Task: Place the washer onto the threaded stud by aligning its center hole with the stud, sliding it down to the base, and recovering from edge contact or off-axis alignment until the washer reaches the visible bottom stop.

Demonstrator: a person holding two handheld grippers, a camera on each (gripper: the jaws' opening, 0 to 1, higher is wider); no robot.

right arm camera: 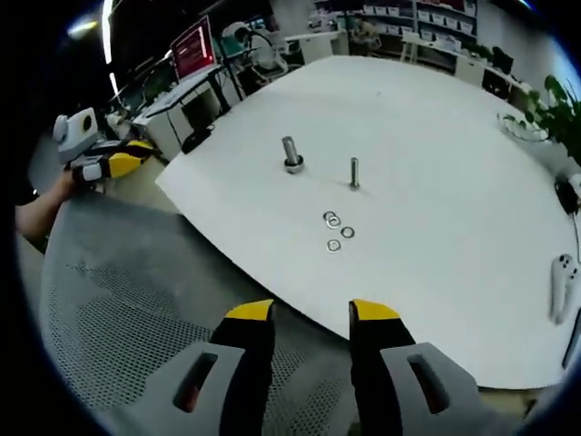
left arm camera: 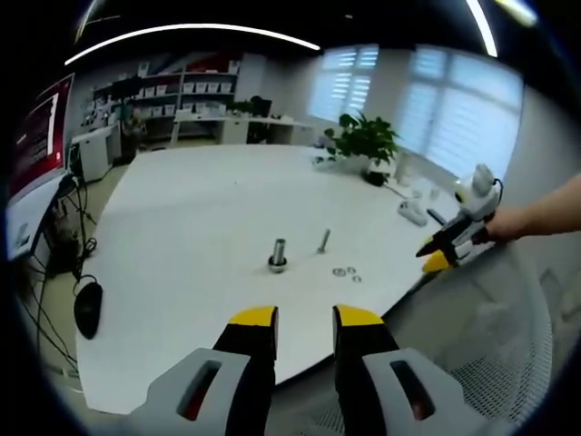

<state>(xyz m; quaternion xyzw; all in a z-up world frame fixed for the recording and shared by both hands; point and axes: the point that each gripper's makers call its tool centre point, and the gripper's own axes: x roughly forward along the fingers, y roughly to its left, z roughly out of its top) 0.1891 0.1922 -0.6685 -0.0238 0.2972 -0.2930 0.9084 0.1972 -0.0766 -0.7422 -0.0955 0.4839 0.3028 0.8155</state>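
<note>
Two upright studs stand on the white table (left arm camera: 191, 209): a thicker one with a collar at its base (left arm camera: 278, 254) (right arm camera: 290, 153) and a thin threaded stud (left arm camera: 324, 241) (right arm camera: 354, 173). Several small washers (left arm camera: 346, 272) (right arm camera: 334, 229) lie flat on the table beside the thin stud. My left gripper (left arm camera: 304, 320) is open and empty, over the table's near edge. My right gripper (right arm camera: 311, 313) is open and empty, above a mesh chair short of the table. Each gripper appears in the other's view, held by a hand: the right gripper (left arm camera: 438, 254), the left gripper (right arm camera: 136, 150).
A grey mesh chair (right arm camera: 118, 300) (left arm camera: 490, 345) stands between the grippers at the table's edge. A potted plant (left arm camera: 368, 145), white controllers (right arm camera: 563, 282) and small items sit at the table's far side. A desk with a red-lit monitor (right arm camera: 192, 47), cables and a mouse (left arm camera: 88, 307) lie beyond.
</note>
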